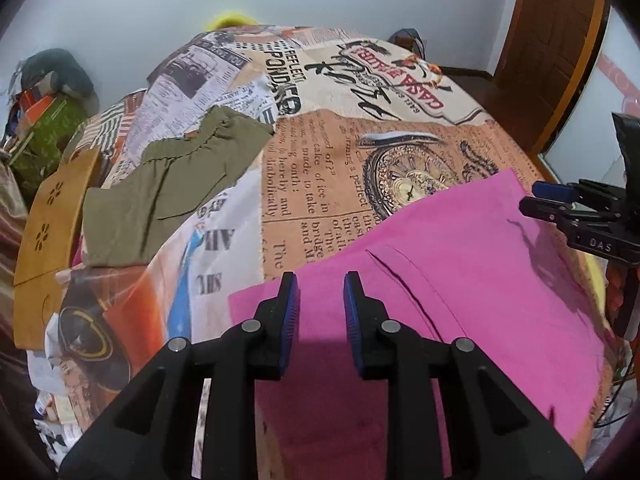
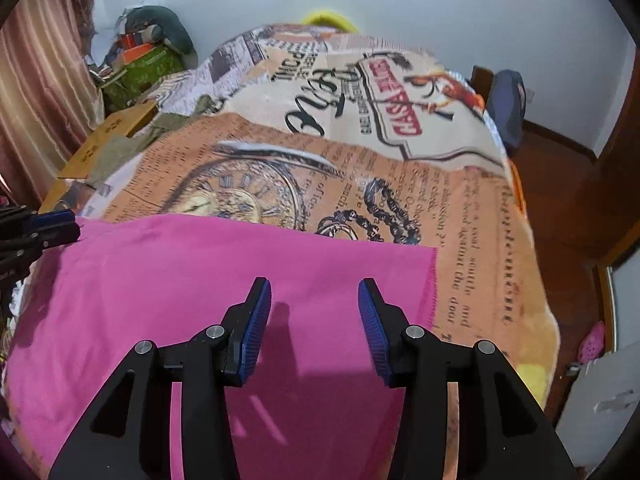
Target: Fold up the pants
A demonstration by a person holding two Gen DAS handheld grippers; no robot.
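Pink pants (image 1: pixel 460 280) lie flat and folded on a printed bedspread (image 1: pixel 320 160); they also show in the right wrist view (image 2: pixel 200 280). My left gripper (image 1: pixel 321 286) is open and empty, just above the pants' left part. My right gripper (image 2: pixel 315 292) is open and empty above the pants' right part; it also shows at the right edge of the left wrist view (image 1: pixel 536 200). The left gripper's fingertips (image 2: pixel 56 220) show at the left edge of the right wrist view.
Olive green pants (image 1: pixel 160 192) lie folded at the bed's far left, beside a wooden board (image 1: pixel 52 220). A clutter pile (image 1: pixel 48 100) sits in the left corner. A wooden door (image 1: pixel 552 40) and floor (image 2: pixel 560 184) are to the right.
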